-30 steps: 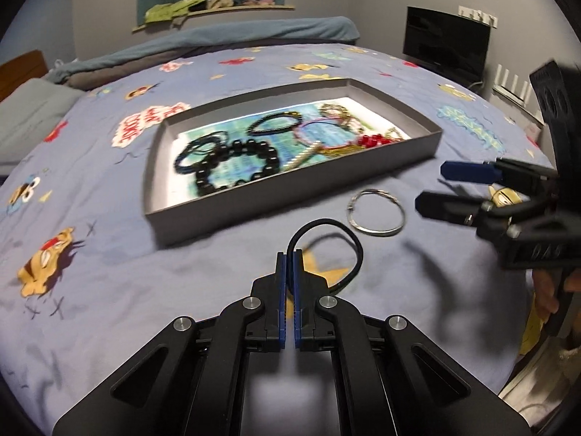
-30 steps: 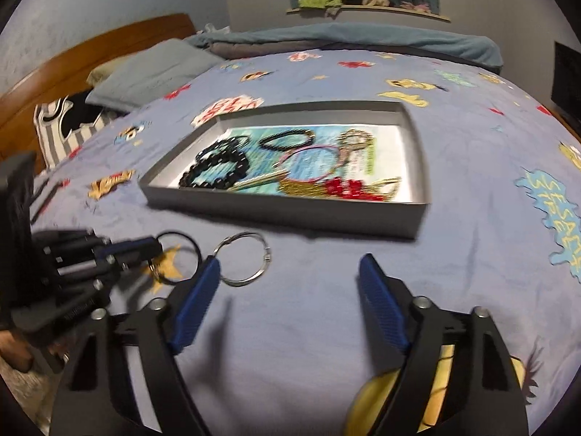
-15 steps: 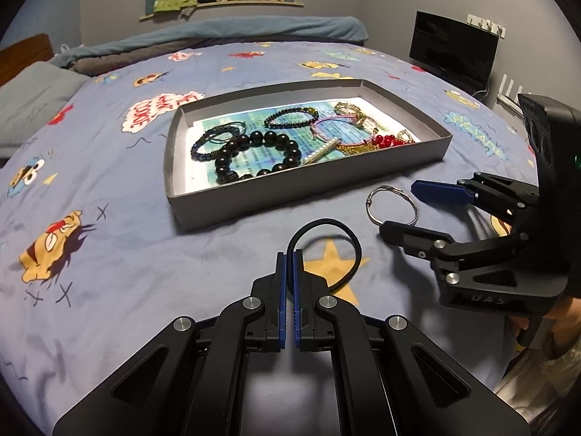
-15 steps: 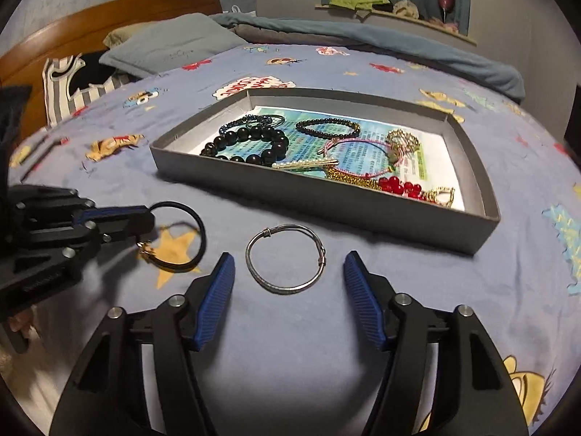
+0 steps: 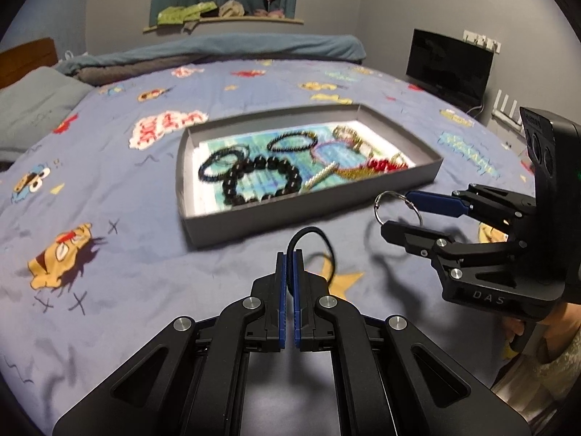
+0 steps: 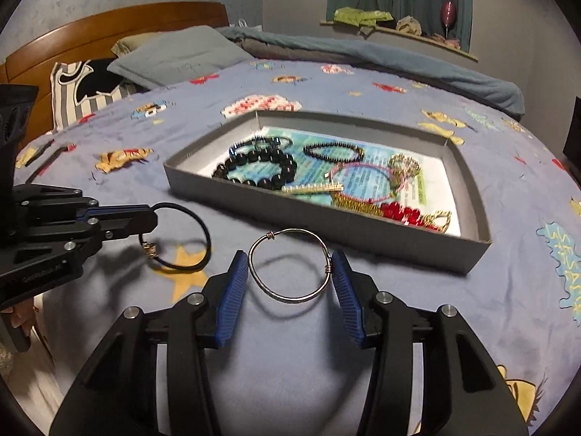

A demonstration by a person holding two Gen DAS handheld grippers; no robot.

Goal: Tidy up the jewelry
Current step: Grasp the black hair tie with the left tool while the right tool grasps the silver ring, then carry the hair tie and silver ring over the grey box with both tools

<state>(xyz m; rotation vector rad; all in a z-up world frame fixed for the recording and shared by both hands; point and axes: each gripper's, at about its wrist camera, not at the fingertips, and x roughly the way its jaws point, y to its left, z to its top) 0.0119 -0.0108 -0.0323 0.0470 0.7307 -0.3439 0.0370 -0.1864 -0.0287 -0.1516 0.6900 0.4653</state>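
Note:
My left gripper (image 5: pixel 290 254) is shut on a black cord bracelet (image 5: pixel 316 234), whose loop hangs just above the blue bedspread; the right wrist view shows its small gold clasp (image 6: pixel 149 249). My right gripper (image 6: pixel 288 256) is closing on a silver wire bangle (image 6: pixel 290 298). The blue pads (image 6: pixel 236 283) touch the bangle on both sides, and it sits slightly off the cover above its own shadow. Beyond both grippers lies the grey tray (image 6: pixel 363 234) holding black bead bracelets, a pink bangle, red beads and gold chains.
The tray rests mid-bed on the patterned bedspread (image 5: pixel 109 189). Pillows (image 6: pixel 174 54) and a wooden headboard are at the far left, a dark monitor (image 5: pixel 448 63) stands beside the bed on the right. A person's hand (image 5: pixel 515 327) holds the right gripper's handle.
The right gripper slid in around the silver bangle and its jaws narrowed until they met it; the bangle has tipped up off the cover. The left gripper kept its hold on the black cord.

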